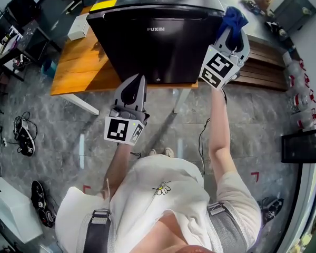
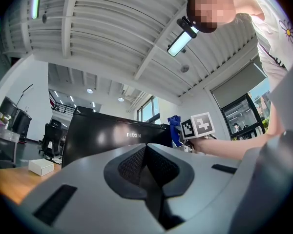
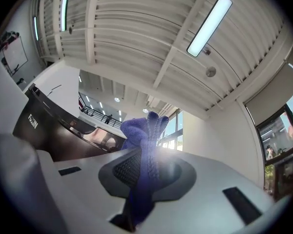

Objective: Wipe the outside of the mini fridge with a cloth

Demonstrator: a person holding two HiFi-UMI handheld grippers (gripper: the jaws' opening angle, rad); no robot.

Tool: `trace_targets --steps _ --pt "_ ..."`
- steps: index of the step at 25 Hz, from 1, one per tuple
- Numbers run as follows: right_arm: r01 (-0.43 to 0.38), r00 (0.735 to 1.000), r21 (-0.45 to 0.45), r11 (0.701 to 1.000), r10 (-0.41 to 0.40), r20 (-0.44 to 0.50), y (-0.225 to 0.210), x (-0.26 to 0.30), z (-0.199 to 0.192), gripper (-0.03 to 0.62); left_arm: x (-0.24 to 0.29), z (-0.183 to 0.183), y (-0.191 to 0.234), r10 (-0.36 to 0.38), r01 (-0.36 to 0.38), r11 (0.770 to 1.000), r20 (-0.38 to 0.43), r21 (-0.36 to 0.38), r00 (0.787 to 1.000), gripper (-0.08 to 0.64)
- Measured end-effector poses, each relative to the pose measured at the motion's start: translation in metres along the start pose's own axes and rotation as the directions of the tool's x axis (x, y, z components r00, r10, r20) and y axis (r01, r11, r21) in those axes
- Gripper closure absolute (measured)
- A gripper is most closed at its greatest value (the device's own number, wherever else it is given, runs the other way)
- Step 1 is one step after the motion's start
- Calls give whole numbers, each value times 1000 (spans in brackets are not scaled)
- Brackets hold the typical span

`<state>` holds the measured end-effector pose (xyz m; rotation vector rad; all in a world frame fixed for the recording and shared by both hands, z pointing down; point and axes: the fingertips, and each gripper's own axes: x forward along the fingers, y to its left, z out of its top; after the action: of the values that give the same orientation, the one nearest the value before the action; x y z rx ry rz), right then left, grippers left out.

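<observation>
Right tongs (image 1: 232, 30) clamped on the blue cloth (image 1: 234, 16), at the mini fridge (image 1: 158, 44) top-right corner. Left tongs (image 1: 139, 80) pinched together, empty, low in front of it.

mini fridge (image 1: 158, 41) on table (image 1: 76, 62), cloth (image 1: 234, 17) at right

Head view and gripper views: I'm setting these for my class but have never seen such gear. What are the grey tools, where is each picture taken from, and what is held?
No robot here: a person holds a two-jaw gripper in each hand. The head view looks down from the person's head; each gripper view rides on its own tool. A black mini fridge stands on a wooden table. The right gripper clamps a blue cloth by the fridge's corner; the left gripper is shut, empty.
</observation>
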<state>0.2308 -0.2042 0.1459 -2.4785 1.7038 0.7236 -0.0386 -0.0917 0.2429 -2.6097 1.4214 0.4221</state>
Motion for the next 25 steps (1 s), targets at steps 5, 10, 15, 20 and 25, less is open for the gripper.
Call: trace_targets --steps 5,10,15,20,25 --pt "8 1000 69 998 -8 -7 -2 -21 3 529 -4 2 9 10 -10 1000 -1 6 1000 555" --pt "-68 997 133 989 64 37 30 -61 24 530 -10 5 21 34 -34 999 0 8 999 555" --pt "-233 971 219 947 217 95 108 -90 53 529 -26 7 36 66 -66 998 6 18 998 555" --pt "-408 912 262 875 378 159 210 -112 84 529 -52 4 69 107 -105 992 -27 63 994 555" --pt "-533 846 230 814 506 167 308 -127 94 529 -85 11 117 202 -200 978 -24 63 979 555"
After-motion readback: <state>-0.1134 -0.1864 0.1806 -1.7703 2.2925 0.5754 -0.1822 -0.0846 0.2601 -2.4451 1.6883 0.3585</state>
